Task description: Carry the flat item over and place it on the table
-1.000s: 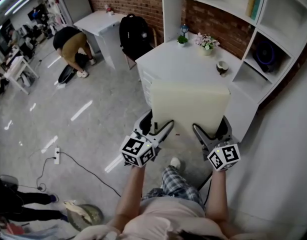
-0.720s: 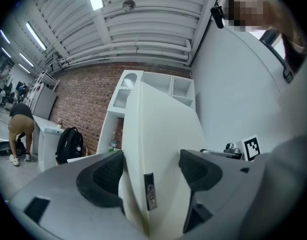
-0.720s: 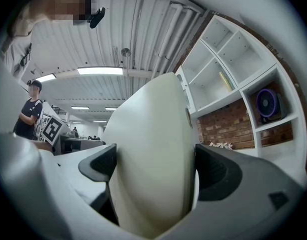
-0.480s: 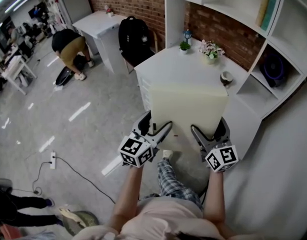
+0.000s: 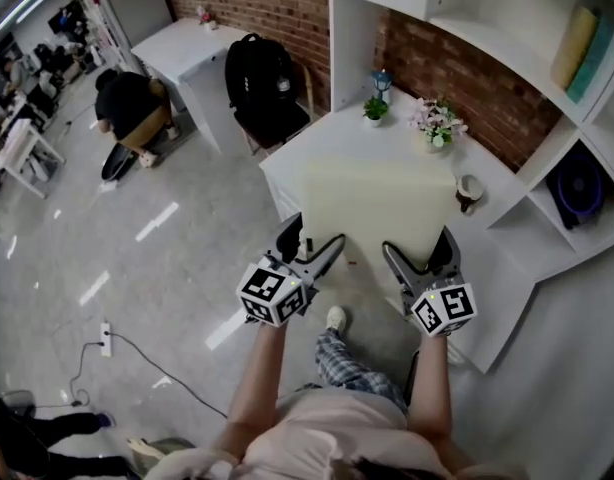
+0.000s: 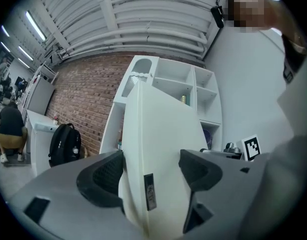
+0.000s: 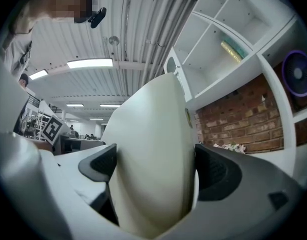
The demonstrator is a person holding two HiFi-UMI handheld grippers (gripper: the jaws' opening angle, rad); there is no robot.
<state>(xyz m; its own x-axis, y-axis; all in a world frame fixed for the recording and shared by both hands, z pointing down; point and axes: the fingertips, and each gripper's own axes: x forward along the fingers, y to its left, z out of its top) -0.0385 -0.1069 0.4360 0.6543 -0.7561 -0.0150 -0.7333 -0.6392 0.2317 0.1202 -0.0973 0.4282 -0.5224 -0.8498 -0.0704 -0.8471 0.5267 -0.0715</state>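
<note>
A cream flat panel [image 5: 379, 213] is held level in the air between both grippers, over the near edge of the white table [image 5: 332, 138]. My left gripper [image 5: 309, 252] is shut on the flat panel [image 6: 158, 149] at its near left edge. At the near right edge my right gripper [image 5: 419, 253] is shut on the flat panel [image 7: 151, 159] too. In both gripper views the panel fills the gap between the dark jaw pads.
On the table's far side stand a small green plant [image 5: 374, 110], a flower pot [image 5: 434, 123] and a cup [image 5: 468, 189]. White shelving [image 5: 547, 78] lines the brick wall. A black backpack [image 5: 262, 73] sits on a chair at left. A person [image 5: 127, 103] crouches far left.
The person carrying the panel has walked closer to the white table. The panel now overlaps the table's near part. Both grips are unchanged.
</note>
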